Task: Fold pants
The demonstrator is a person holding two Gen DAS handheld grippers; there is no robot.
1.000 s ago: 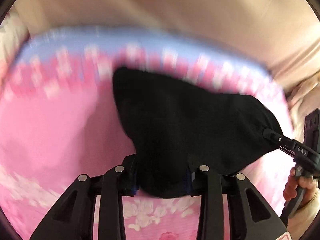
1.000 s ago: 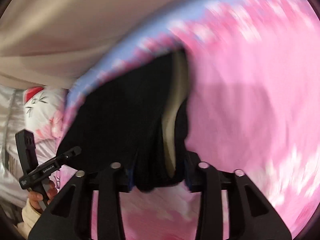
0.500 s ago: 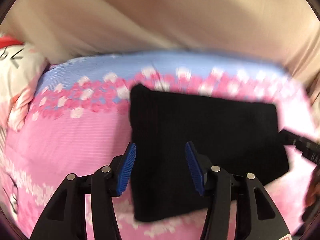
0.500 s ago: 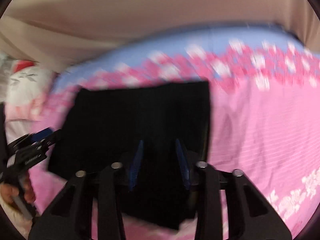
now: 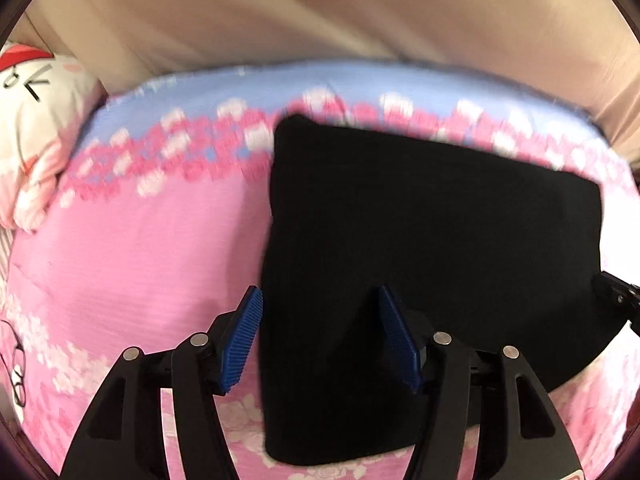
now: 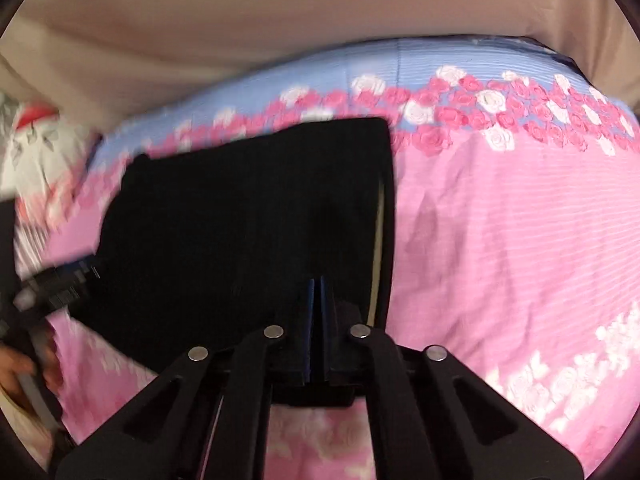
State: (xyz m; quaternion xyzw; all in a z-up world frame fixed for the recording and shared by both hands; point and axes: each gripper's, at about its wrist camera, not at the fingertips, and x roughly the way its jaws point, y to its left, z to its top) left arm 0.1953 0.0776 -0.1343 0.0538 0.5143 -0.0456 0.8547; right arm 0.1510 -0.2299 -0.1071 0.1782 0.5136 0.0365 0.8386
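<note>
The black pants (image 5: 420, 248) lie folded into a flat rectangle on the pink flowered bedspread (image 5: 132, 248). They also show in the right wrist view (image 6: 248, 224), with a pale inner strip along their right edge. My left gripper (image 5: 320, 308) is open and empty, its blue pads held above the near left part of the pants. My right gripper (image 6: 319, 292) is shut with its blue pads together and nothing between them, above the near right part of the pants. The right gripper's tip shows at the right edge of the left wrist view (image 5: 616, 292).
A white cartoon-print pillow (image 5: 32, 120) lies at the bed's far left. A beige curtain (image 5: 320, 12) hangs behind the bed. The bedspread's blue far edge (image 6: 400, 64) runs along it. Pink bedspread spreads right of the pants (image 6: 520, 240).
Both grippers let go of the pants, which now lie flat on the bed. Both grippers drew back. The left stays open; the right has shut empty.
</note>
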